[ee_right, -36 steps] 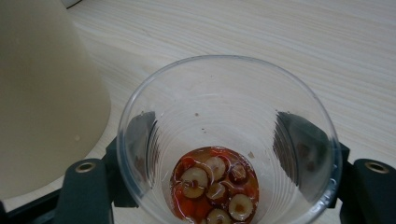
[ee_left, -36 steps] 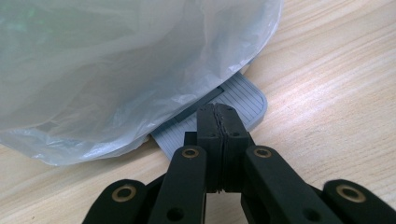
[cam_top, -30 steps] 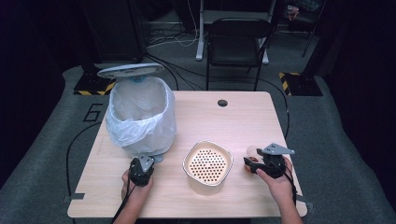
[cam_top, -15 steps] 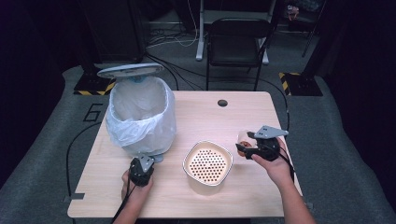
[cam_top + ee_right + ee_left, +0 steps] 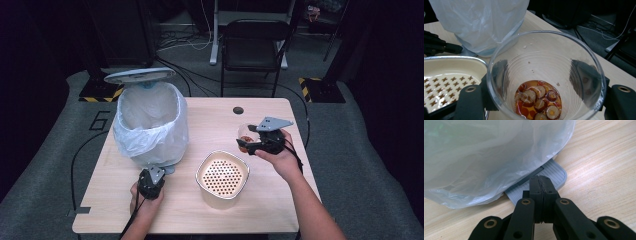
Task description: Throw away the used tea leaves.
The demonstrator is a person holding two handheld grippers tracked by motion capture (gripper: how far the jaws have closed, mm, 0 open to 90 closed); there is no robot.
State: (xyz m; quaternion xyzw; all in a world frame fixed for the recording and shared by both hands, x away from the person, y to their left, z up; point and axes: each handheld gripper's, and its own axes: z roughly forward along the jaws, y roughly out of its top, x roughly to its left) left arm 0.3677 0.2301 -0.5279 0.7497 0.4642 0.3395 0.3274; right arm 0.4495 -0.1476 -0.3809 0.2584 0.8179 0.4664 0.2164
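Nearest, the left gripper (image 5: pixel 541 195) has its jaws shut tight, pressing the grey ribbed pedal (image 5: pixel 554 171) so the one white-bagged plastic bin (image 5: pixel 150 125) stands open; one cream perforated strainer bowl (image 5: pixel 222 176) waits mid-surface; beyond, the right gripper (image 5: pixel 246 141) clamps one clear plastic cup (image 5: pixel 544 75) of reddish liquid with sliced fruit, likely for straining.

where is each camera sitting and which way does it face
high view: above the person's side, facing forward and down on the pale wooden table; both forearms show.
left gripper view: on the left claw, facing its shut jaws pressing the grey ribbed bin pedal.
right gripper view: on the right claw, looking into the clear plastic cup it holds.
shared: the white bin bag shows in all three.
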